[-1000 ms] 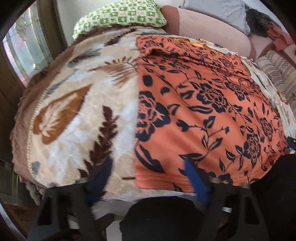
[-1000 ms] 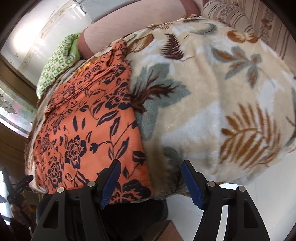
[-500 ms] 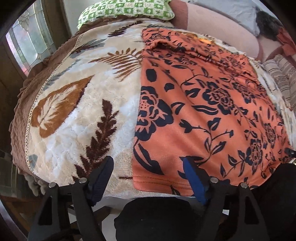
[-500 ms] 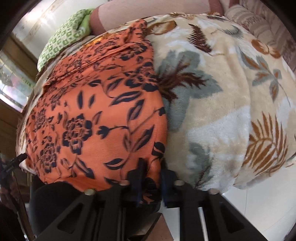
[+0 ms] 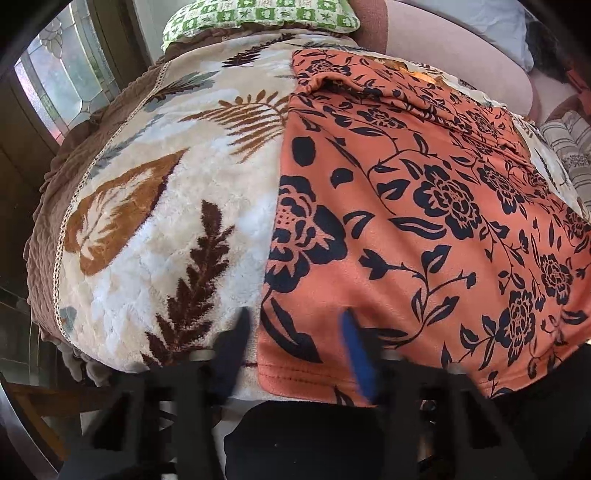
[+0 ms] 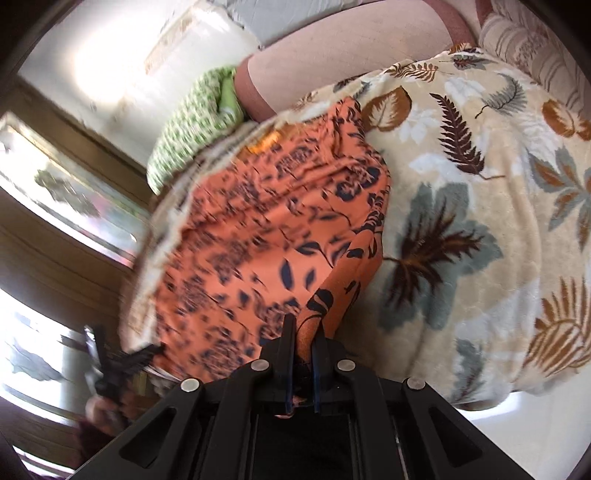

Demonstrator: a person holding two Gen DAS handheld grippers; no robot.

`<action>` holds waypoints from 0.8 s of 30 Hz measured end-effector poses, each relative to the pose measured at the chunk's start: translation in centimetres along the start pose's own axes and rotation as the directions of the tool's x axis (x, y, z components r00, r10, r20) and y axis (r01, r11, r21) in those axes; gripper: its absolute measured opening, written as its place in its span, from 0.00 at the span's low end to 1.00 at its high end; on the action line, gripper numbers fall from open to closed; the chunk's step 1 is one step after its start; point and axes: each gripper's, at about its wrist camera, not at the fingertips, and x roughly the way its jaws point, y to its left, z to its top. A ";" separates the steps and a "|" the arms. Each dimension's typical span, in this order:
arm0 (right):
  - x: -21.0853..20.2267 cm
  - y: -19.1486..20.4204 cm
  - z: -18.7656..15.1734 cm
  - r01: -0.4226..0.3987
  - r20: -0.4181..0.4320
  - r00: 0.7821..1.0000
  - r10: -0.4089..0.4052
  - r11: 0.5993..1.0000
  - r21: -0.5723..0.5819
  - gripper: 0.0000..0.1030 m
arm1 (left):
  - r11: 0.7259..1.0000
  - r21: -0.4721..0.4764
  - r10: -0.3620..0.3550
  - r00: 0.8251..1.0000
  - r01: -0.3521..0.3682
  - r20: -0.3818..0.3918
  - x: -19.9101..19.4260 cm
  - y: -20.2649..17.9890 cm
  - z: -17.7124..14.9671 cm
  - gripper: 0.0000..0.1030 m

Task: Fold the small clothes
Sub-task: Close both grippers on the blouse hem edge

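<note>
Fingers of the right gripper point(image 6: 303, 343) pinched the orange garment's point(image 6: 273, 240) corner; the left gripper point(image 5: 291, 350) straddled its hem, jaws apart.

Bare blanket point(image 5: 155, 221) flanks the garment point(image 5: 424, 229); green pillow point(image 5: 258, 14) bounds the far edge

The garment point(image 5: 406, 206) is lying on the blanket point(image 5: 155, 221), which is covering the bed. A pillow point(image 5: 258, 14) is sitting behind the blanket at the far end. The left gripper point(image 5: 291, 347) is straddling the garment's near left corner. The right gripper point(image 6: 303, 350) is pinching the garment's near right corner, which is rising off the blanket.
</note>
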 end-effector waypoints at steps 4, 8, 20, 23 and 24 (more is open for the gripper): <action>-1.3 -0.1 0.5 -0.050 0.045 0.998 0.049 0.998 0.030 0.07 | 0.999 -0.053 -0.002 1.000 0.002 0.003 -0.5 1.0 0.0 0.41; -1.6 -0.3 0.7 -0.088 0.053 0.995 0.085 0.995 0.057 0.07 | 0.993 -0.114 0.018 1.000 -0.017 0.010 -1.2 2.5 -0.3 0.75; -1.6 0.2 1.2 -0.124 0.062 0.991 0.119 0.990 0.072 0.07 | 0.996 -0.083 -0.026 0.999 0.024 -0.028 1.5 1.8 -0.4 0.72; -1.5 0.0 1.2 -0.115 0.053 0.992 0.111 0.990 0.083 0.07 | 0.999 -0.040 -0.032 0.999 0.033 0.023 1.8 1.0 -0.1 0.60; -1.6 -0.1 1.2 -0.111 0.053 0.993 0.107 0.990 0.084 0.07 | 0.999 -0.016 -0.044 0.998 0.045 0.049 1.7 0.8 -0.1 0.44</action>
